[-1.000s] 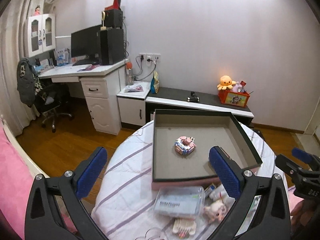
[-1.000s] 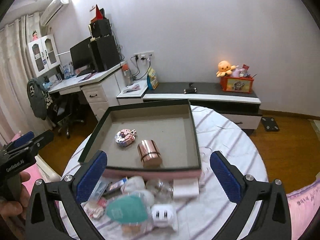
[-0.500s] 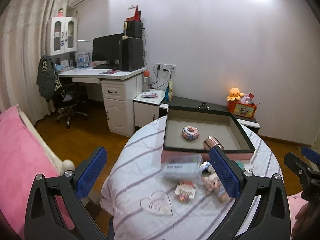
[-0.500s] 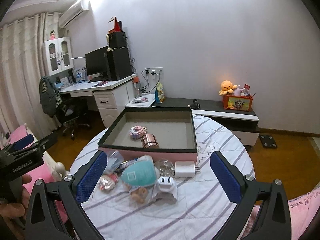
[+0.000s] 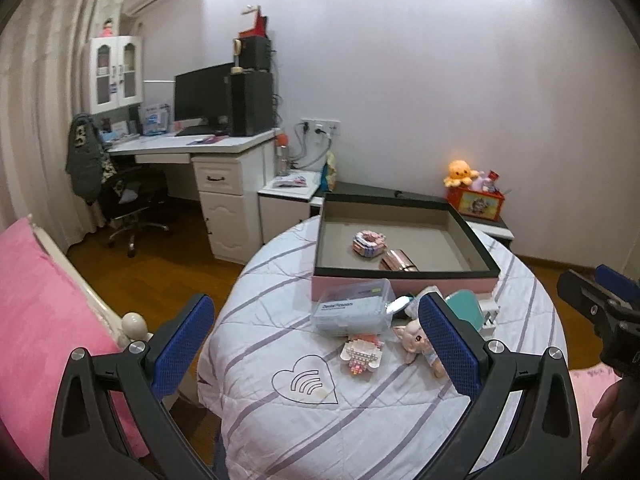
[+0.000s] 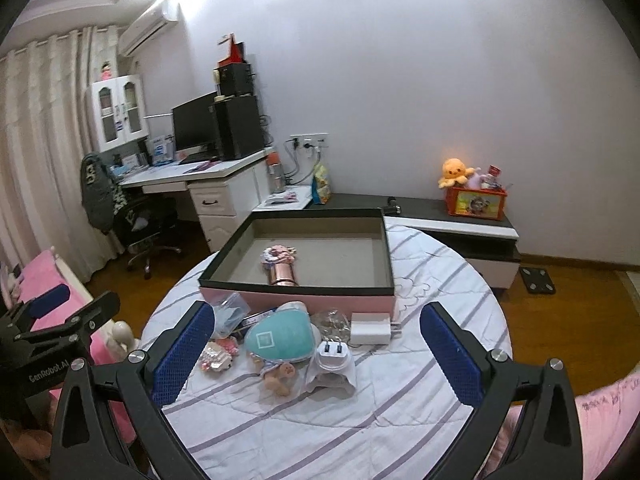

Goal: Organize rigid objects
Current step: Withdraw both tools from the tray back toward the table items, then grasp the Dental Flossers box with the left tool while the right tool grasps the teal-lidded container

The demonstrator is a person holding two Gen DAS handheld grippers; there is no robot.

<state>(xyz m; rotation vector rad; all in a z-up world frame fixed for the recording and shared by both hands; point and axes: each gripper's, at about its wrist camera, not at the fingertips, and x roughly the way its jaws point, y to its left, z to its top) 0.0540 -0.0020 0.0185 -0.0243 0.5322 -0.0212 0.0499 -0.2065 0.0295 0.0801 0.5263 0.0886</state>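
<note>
Taking the pink-sided box [image 6: 298, 295] on the round table as the landmark and reading from left to right in the right wrist view: the left gripper [image 5: 316, 344] hangs off the table's left edge, well short of the box, its jaws spread wide with nothing between them. Just in front of the box's left corner lies a clear plastic case [image 5: 354, 309], with a small pink block toy [image 6: 216, 354] nearer the viewer. In front of the box's middle sit a teal pouch [image 6: 280, 338] and a little doll [image 6: 276, 374] partly tucked under it; a white plug adapter [image 6: 333, 360] lies just right of the doll, and a white charger [image 6: 370, 327] almost touches the box's front wall. Inside the box, left of centre, a copper-coloured cylinder [image 6: 282, 274] lies beside a pastel block model [image 6: 278, 256]. The right gripper [image 6: 316, 344] hovers above the heap in front of the box, jaws likewise wide apart and empty. The heap is the risk: items overlap and touch, so closing on the adapter could snag the doll or the crinkly clear wrap beside it, and a rounded pouch may squirt out of a shallow pinch. The cylinder could roll if the box is bumped.
</note>
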